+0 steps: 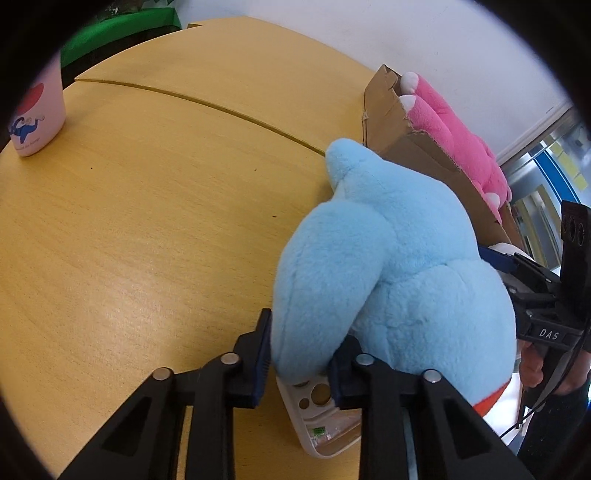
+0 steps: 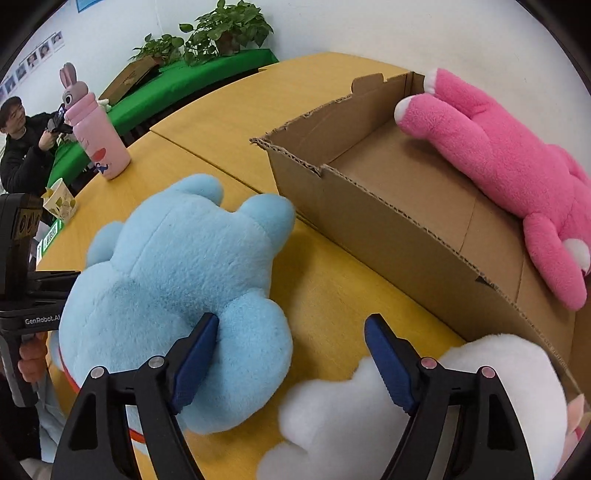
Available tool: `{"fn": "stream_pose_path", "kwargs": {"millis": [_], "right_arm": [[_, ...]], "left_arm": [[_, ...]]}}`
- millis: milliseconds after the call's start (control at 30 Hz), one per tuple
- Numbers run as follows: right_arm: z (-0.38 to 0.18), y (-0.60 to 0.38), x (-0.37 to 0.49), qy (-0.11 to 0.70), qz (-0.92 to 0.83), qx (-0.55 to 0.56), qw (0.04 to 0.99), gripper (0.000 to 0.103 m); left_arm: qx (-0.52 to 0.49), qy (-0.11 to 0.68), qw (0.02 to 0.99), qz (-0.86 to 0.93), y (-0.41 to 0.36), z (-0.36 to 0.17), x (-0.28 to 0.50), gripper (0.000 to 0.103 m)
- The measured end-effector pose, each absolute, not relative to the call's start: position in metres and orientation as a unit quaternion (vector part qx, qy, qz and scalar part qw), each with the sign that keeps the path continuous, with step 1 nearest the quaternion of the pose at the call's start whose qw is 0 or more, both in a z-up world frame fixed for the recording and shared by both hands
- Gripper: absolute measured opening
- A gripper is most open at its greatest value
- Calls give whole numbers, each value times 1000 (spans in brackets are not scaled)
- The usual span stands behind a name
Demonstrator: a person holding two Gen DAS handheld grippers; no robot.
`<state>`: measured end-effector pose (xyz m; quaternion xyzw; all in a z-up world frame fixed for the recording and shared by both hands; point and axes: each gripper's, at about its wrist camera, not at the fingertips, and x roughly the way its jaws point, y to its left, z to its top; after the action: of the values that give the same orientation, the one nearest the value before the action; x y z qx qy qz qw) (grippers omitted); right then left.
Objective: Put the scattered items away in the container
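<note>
Sky-blue plush toy (image 2: 177,288), pink plush toy (image 2: 509,166), brown box (image 2: 388,221)

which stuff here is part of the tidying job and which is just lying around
Part of the job:
- blue plush toy
- white plush toy
- pink plush toy
- cardboard box

Just lying about:
- pink rabbit bottle
- potted plants
- paper cup

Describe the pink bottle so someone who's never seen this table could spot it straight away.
Start at the cardboard box on the wooden table, then look across to the far left edge. The pink bottle stands upright there, alone; only it has a grey rabbit-head lid.
</note>
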<state>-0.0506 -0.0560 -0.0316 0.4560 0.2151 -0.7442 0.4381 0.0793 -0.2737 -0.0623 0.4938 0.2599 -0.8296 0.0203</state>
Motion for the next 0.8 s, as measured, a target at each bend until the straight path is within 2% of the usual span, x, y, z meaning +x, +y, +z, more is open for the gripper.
{"fn": "stream_pose_path", "kwargs": {"millis": [67,133,167,267,333,367,433,467,600,667,700,733,800], "right_arm": [[-34,-57,-45,222,-742,455,439,75],[-35,-57,-43,213,-732,461,453,61],[-37,-56,-42,215,-730,462,456,61],[-44,-55,-39,232,-726,460,455,61],[-49,-57,-36,241,-721,461,457,61],[-50,-58,-35,240,-719,461,460,58],[-52,-58,-32,228,-713,464,474,36],[-53,-59,-30,223,-711,465,478,33],[-56,-59,-29,210,-714,466,478,35],[-58,-56,-31,198,-714,473,477,43],[-59,-56,-31,199,-715,474,473,53],[-59,-56,-31,201,-717,474,470,60],[-61,-55,-30,199,-720,476,464,64]], "left_arm": [[493,246,23,-834,-270,-59,79,19],[490,237,22,-838,-270,-54,81,19],[486,240,17,-840,-271,-52,83,19],[458,265,-13,-849,-279,-42,93,27],[440,261,-5,-859,-283,-33,101,49],[434,260,1,-863,-285,-30,102,53],[421,268,-8,-867,-289,-23,105,55],[417,270,-14,-868,-290,-20,105,55],[404,259,-11,-877,-294,-6,103,55],[392,255,-18,-884,-296,3,103,55],[384,250,-26,-889,-295,9,105,56],[375,243,-34,-894,-293,15,105,61],[354,226,-57,-906,-289,30,110,70]]}}
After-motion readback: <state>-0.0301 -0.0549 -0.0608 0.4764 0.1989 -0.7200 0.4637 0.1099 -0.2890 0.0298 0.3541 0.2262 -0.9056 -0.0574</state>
